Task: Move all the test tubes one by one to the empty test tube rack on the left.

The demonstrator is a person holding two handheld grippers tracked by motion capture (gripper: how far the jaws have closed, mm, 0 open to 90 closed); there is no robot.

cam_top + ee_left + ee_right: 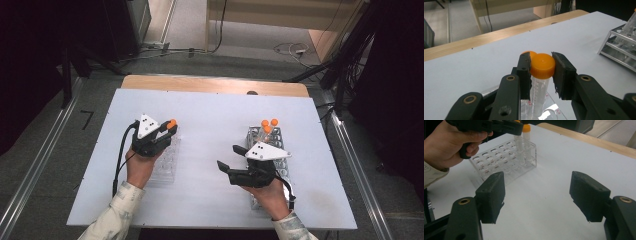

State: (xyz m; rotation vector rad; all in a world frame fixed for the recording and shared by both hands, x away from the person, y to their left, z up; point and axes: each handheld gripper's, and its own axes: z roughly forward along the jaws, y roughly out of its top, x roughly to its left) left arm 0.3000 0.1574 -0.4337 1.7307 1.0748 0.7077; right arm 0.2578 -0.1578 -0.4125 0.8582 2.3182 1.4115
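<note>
My left gripper [541, 68] is shut on the orange cap of a clear graduated tube [537, 92] that stands upright with its lower end in the clear plastic rack [166, 162]. Right behind it stands a second orange-capped tube [528, 53]. In the high view the left gripper [169, 127] sits over that rack's far end. My right gripper [229, 158] is open with nothing between its jaws, hovering above bare table left of the metal rack [281, 145]. In the right gripper view the right gripper [537, 195] faces the clear rack [499, 162] and the person's left hand [446, 145].
The metal rack holds three orange-capped tubes [268, 125] at its far end. The white board [210, 115] lies on a wooden table [200, 84]. Cables and dark equipment stand on the floor beyond the table.
</note>
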